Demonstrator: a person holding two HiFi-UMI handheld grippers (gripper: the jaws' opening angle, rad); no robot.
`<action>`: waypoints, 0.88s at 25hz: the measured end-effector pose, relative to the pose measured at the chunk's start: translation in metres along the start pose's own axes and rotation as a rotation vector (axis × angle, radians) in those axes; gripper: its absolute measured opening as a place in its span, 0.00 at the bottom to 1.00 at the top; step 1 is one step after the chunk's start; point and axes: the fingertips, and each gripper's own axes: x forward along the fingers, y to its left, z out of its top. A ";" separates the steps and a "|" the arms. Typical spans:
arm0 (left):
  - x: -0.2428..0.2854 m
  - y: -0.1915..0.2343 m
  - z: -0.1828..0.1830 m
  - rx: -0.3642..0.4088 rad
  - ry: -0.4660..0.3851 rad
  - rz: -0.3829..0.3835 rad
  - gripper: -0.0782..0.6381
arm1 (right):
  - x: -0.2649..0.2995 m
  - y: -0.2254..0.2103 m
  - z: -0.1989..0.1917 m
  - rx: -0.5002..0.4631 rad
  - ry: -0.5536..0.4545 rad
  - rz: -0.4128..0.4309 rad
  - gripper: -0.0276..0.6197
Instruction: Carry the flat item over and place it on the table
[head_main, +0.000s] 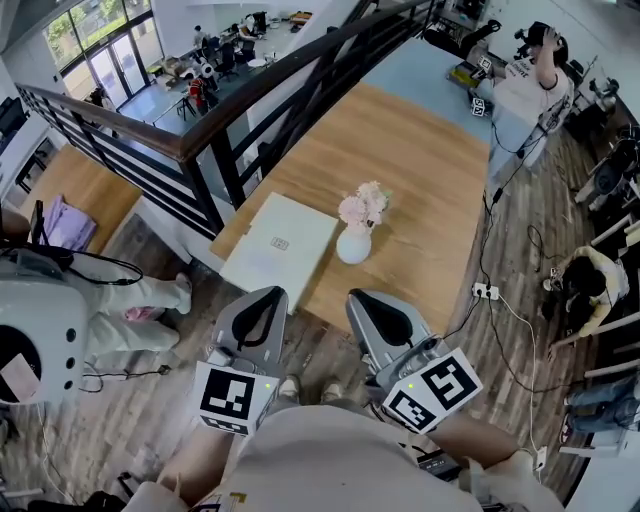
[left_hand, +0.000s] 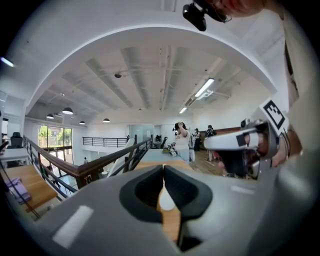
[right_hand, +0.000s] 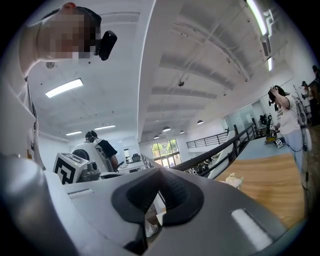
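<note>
**Head view, with both gripper views.** The wooden table (head_main: 410, 150) fills the middle of the field, running from 6 o'clock up towards 12 o'clock.

The flat item (head_main: 278, 238), a pale square panel with a small mark at its centre, lies face-down-flat on the table's corner at 7 o'clock. Its near edge appears to reach, or slightly overhang, the table's rim. Judged from how it lies, the placing is already done.

*Handling.* Expect the flat item to be light, thin and fairly stiff, with a smooth face that the pads may slide on. It sits flush on the wood, so you have no purchase from above. Should you need to shift it, take it by the near edge at the corner, one jaw above and one below. A two-point hold at opposite edges would keep it from sagging or swinging.

*Pose.* You hold the left gripper (head_main: 268, 296) and the right gripper (head_main: 366, 300) side by side, close to your body, at 6 o'clock of the table. Both point roughly level towards 12 o'clock, marker cubes nearest you, and both are short of the table's edge. Each gripper's own view shows the left gripper's (left_hand: 163, 172) and the right gripper's (right_hand: 158, 176) jaws pressed together, with nothing pinched.

The white vase (head_main: 353, 246) of pale flowers stands just beside the flat item, at its 3 o'clock. It is likely fragile and easily tipped.
</note>
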 end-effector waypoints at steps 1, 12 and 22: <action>-0.001 -0.002 -0.002 -0.010 0.002 -0.006 0.12 | -0.001 0.000 -0.001 -0.003 0.004 -0.001 0.04; -0.009 -0.013 0.000 -0.032 0.002 -0.014 0.12 | -0.009 0.015 -0.006 -0.052 0.021 0.021 0.04; -0.009 -0.009 -0.011 -0.096 0.023 -0.028 0.12 | -0.004 0.017 -0.013 -0.082 0.022 0.021 0.04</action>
